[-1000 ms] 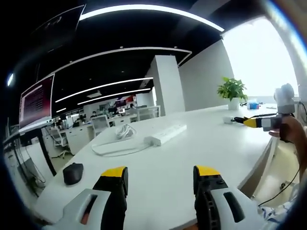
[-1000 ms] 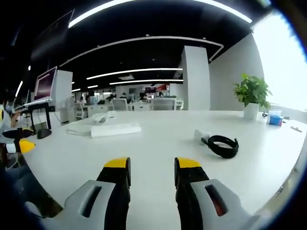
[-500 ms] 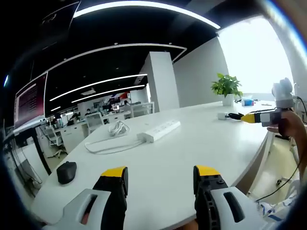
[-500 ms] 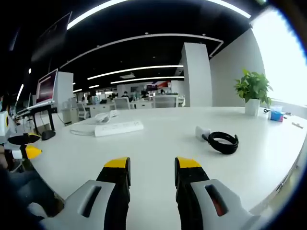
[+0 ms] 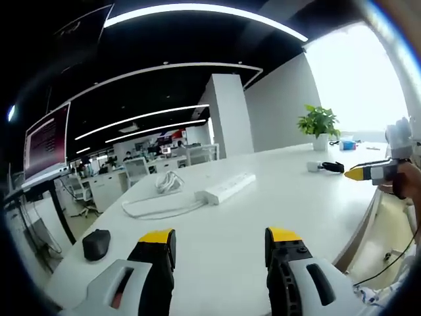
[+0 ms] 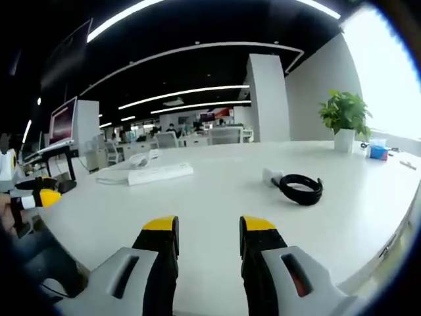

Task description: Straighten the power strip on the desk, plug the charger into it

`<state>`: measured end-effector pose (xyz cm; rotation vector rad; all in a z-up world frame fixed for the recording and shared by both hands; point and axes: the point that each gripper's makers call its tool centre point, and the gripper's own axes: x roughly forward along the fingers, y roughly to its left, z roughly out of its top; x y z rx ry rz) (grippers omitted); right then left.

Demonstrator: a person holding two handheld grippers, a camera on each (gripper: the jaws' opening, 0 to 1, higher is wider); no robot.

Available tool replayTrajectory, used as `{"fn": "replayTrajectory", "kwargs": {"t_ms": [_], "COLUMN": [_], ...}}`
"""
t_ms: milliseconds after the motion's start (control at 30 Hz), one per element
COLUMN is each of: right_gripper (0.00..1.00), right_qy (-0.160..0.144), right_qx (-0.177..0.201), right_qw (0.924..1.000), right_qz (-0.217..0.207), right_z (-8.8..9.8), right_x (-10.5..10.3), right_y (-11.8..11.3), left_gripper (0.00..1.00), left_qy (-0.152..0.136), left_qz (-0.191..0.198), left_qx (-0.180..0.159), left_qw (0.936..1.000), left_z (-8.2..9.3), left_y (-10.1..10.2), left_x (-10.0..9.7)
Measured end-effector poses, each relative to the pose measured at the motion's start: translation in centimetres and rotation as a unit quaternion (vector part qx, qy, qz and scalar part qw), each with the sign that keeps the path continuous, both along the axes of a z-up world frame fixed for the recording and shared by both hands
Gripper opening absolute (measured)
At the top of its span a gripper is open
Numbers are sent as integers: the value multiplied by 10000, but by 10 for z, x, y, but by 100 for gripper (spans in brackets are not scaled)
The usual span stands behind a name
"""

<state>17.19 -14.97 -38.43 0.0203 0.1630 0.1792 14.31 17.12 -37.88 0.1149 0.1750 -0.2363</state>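
power strip (image 5: pixel 229 187) lies at about 12 o'clock from the left gripper (image 5: pixel 220 238) in the left gripper view, flat on the white desk (image 5: pixel 276 204) and angled toward 2 o'clock, its white cord (image 5: pixel 161 209) looping off to 9 o'clock; half a second ago it sat a little higher and further left in that picture, a shift of the whole scene with the camera, not of the strip. the black mouse (image 5: pixel 97 243) near the desk edge at 9 o'clock has likewise slid slightly right. the right gripper (image 5: pixel 368 172) enters at 3 o'clock, held in a hand (image 5: pixel 404 187), and now sits closer to the edge than before, partly cut off. in the right gripper view the charger (image 6: pixel 271 176) with its coiled black cable (image 6: pixel 300 188) rests on the desk at 1 o'clock, slightly lower than before. both grippers hold nothing, jaws set wide apart, above the desk. sockets on the strip are too small to make out, and the charger's plug side is hidden. potted plant (image 6: pixel 345 118) stands at 2 o'clock, well apart from the charger
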Motion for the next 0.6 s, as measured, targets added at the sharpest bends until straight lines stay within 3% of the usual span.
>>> {"fn": "replayTrajectory", "kwargs": {"t_ms": [367,600], "right_gripper": [37,37], "right_qy": [74,-69], "right_qx": [-69,-257], "right_qw": [9999,9992], "right_qz": [130,286], "right_z": [-7,-7], "right_x": [4,11], "right_y": [6,11], "left_gripper": [55,55], "left_qy": [84,25], "left_qz": [-138,-205], "left_qx": [-62,-182], "left_qw": [9999,9996], "left_z": [-2,-1], "left_y": [-10,-14], "left_x": [5,12]}}
